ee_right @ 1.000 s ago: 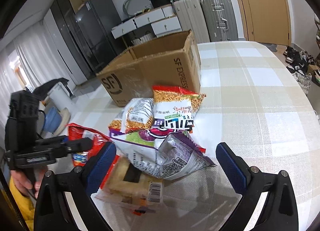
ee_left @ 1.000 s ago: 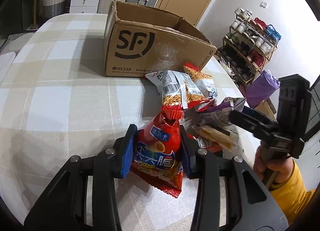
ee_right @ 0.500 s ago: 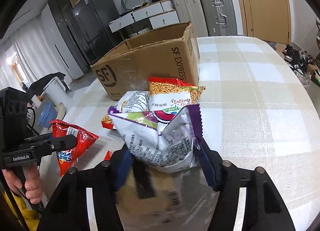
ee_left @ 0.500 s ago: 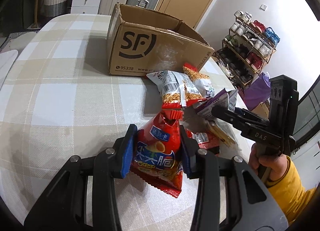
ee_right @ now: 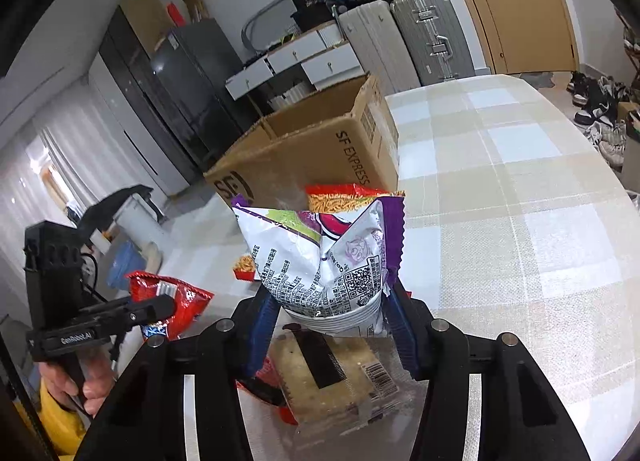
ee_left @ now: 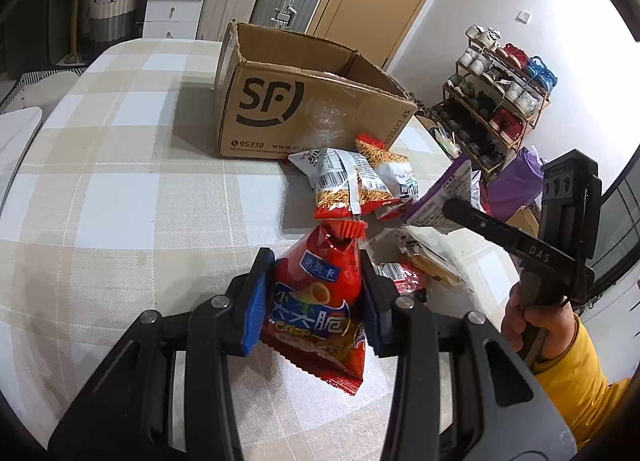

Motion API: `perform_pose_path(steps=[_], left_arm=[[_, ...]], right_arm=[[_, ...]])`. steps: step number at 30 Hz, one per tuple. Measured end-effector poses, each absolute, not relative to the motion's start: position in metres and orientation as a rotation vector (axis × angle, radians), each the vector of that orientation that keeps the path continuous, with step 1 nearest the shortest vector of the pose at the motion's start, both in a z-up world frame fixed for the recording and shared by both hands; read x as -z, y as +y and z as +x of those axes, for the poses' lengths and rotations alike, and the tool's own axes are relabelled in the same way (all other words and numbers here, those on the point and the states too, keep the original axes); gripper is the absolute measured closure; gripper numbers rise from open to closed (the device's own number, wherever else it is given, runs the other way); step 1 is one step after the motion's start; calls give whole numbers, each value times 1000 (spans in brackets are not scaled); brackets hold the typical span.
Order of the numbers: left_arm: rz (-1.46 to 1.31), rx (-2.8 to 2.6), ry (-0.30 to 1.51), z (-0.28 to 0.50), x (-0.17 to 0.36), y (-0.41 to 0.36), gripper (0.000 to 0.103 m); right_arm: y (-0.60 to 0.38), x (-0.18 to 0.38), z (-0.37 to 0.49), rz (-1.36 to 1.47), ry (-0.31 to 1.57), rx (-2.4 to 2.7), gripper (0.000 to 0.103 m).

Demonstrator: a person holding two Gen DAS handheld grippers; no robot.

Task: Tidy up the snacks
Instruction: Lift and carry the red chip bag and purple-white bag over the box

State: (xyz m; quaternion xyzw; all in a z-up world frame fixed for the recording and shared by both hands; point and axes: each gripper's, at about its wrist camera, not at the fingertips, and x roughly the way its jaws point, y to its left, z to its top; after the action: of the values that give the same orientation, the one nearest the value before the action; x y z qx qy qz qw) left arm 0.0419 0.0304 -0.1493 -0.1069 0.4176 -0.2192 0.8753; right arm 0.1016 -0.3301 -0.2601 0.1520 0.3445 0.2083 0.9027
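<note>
A red crisp bag (ee_left: 316, 301) hangs a little above the checked table, with my left gripper (ee_left: 315, 261) shut on its sides. In the right wrist view a purple and white snack bag (ee_right: 320, 257) stands lifted between the blue pads of my right gripper (ee_right: 328, 301). Its jaws are closing and press the crumpled bag. Under it lies a clear-wrapped biscuit pack (ee_right: 332, 381). Two noodle snack bags (ee_left: 348, 185) lie in front of the open cardboard box (ee_left: 296, 117). The box's inside is mostly hidden.
The checked tablecloth (ee_left: 120, 189) stretches bare to the left of the box. A shoe rack (ee_left: 500, 93) stands past the table's right edge. Suitcases (ee_right: 432, 37) and white drawers (ee_left: 172, 1) line the far wall. A hand in a yellow sleeve (ee_left: 560, 345) holds the right gripper.
My right gripper went from wide open around the pile to closed on the purple and white bag and raised it. The left gripper kept its hold on the red bag and rose slightly.
</note>
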Motion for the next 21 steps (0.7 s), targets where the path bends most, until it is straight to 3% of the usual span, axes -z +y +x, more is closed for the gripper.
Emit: perform_pose_path(steps=[12,21], left_arm=[[-214,452,842,30,131,33,66],[-218,422,760,15,95,40,66]], right_arm=[[-338,234,76,393,620,-511,53],[-326,183,44,351,504,-577,53]])
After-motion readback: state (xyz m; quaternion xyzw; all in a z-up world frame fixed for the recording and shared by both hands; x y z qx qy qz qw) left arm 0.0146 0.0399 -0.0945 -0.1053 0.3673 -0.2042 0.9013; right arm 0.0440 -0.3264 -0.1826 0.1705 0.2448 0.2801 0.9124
